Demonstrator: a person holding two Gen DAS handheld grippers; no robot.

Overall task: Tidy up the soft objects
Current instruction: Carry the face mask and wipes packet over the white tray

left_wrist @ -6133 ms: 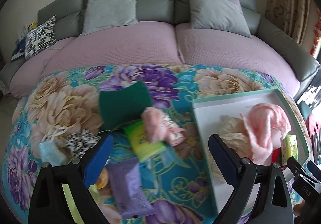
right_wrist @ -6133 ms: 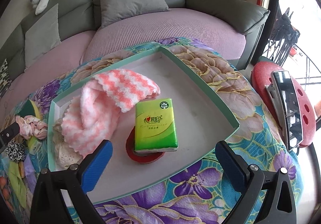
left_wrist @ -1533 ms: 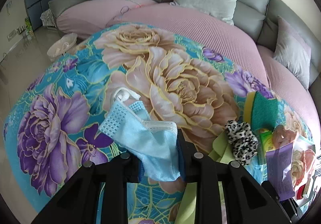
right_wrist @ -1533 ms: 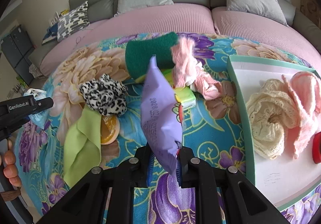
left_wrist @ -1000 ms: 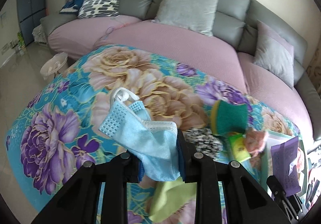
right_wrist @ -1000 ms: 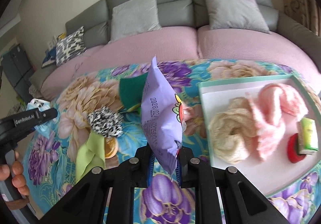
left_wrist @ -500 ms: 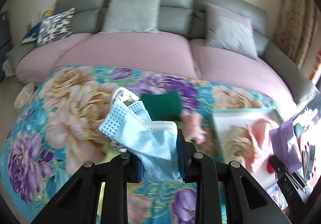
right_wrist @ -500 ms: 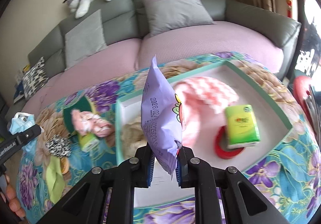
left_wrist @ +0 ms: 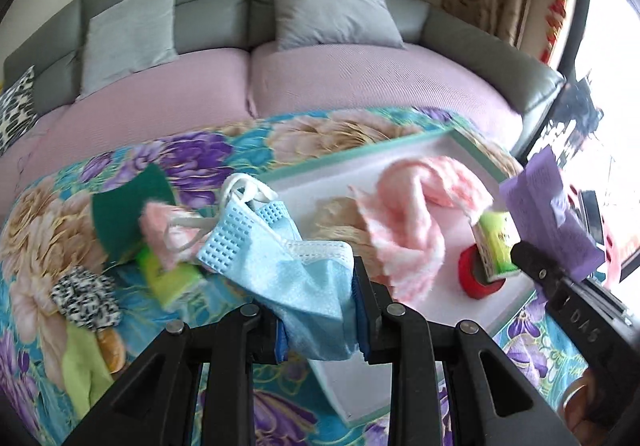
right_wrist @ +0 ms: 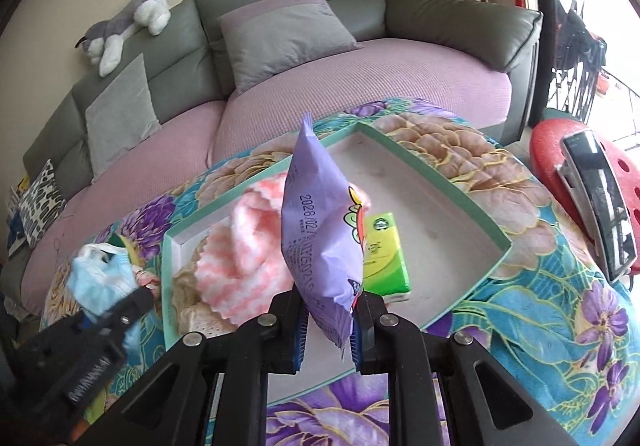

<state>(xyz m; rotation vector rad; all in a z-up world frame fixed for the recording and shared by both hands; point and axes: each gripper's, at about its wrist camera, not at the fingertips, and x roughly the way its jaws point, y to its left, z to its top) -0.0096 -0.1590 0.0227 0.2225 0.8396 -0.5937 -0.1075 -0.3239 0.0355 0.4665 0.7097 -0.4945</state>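
Observation:
My left gripper [left_wrist: 320,310] is shut on a light blue face mask [left_wrist: 296,270] and holds it in the air above the near left corner of the white tray with a green rim [left_wrist: 360,162]. My right gripper [right_wrist: 326,326] is shut on a purple soft packet [right_wrist: 320,234], held upright above the tray's front edge [right_wrist: 472,286]. In the tray lie a pink-and-white knitted cloth [left_wrist: 404,206], a cream knitted piece [left_wrist: 336,222], a green tissue pack [right_wrist: 384,250] and a red tape roll [left_wrist: 476,278].
Left of the tray on the flowered tablecloth [left_wrist: 48,238] lie a green sponge [left_wrist: 124,210], a pink scrunchie [left_wrist: 160,230], a green tissue pack [left_wrist: 172,278], a leopard scrunchie [left_wrist: 84,294] and a lime cloth [left_wrist: 84,362]. A sofa [left_wrist: 320,66] stands behind; a red stool [right_wrist: 580,166] stands right.
Both grippers have swung right with their loads still gripped. The mask now hangs over the tray's near left corner and the purple packet over the tray's front.

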